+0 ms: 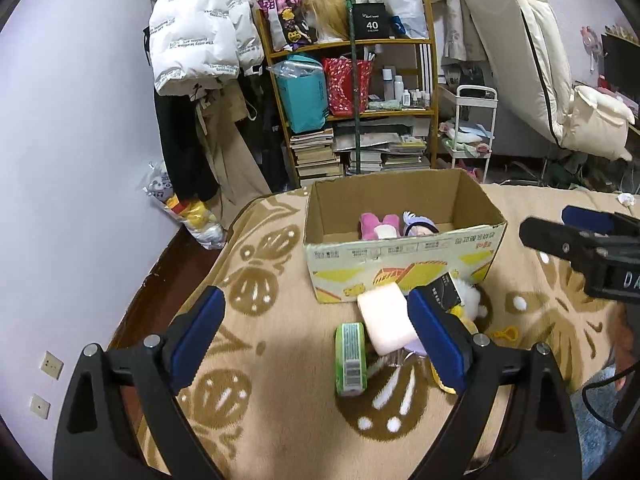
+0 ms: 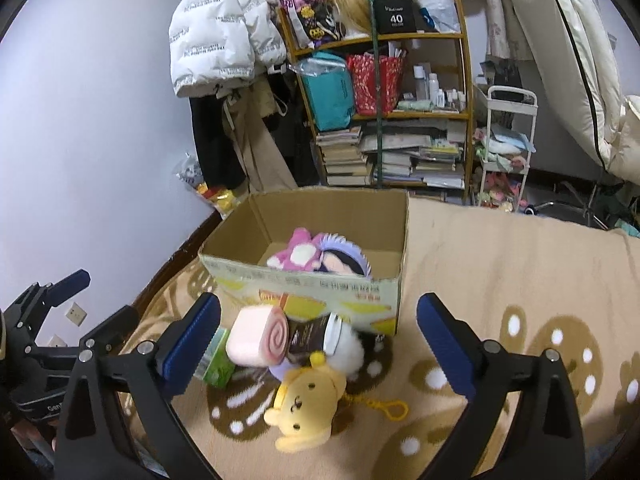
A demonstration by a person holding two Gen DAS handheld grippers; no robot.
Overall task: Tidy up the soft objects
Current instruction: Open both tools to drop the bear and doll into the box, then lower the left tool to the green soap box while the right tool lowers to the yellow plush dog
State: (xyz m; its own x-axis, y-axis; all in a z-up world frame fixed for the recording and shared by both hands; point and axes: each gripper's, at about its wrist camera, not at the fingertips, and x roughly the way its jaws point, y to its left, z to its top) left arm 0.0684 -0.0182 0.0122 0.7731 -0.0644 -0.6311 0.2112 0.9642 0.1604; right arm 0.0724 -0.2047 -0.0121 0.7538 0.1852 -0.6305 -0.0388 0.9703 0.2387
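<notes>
An open cardboard box (image 1: 400, 256) (image 2: 304, 284) stands on the patterned blanket and holds a pink plush (image 1: 376, 226) (image 2: 298, 254) and a purple-hooded doll (image 1: 418, 226) (image 2: 340, 258). In front of it lie a pink swirl-roll plush (image 1: 386, 318) (image 2: 258, 338), a yellow bear plush (image 2: 308, 404), a white fluffy toy (image 1: 470, 298) (image 2: 350, 350), a dark cup (image 2: 314, 336) and a green packet (image 1: 351, 358) (image 2: 218, 364). My left gripper (image 1: 318, 340) is open above the green packet and roll. My right gripper (image 2: 318, 340) is open around the pile.
A wooden shelf (image 1: 352, 112) (image 2: 384, 112) with books and bags stands behind the bed. Coats (image 1: 200, 40) hang at the left wall. A white cart (image 1: 472, 132) and a leaning mattress (image 1: 532, 48) are at the right. A yellow keyring (image 2: 384, 406) trails from the bear.
</notes>
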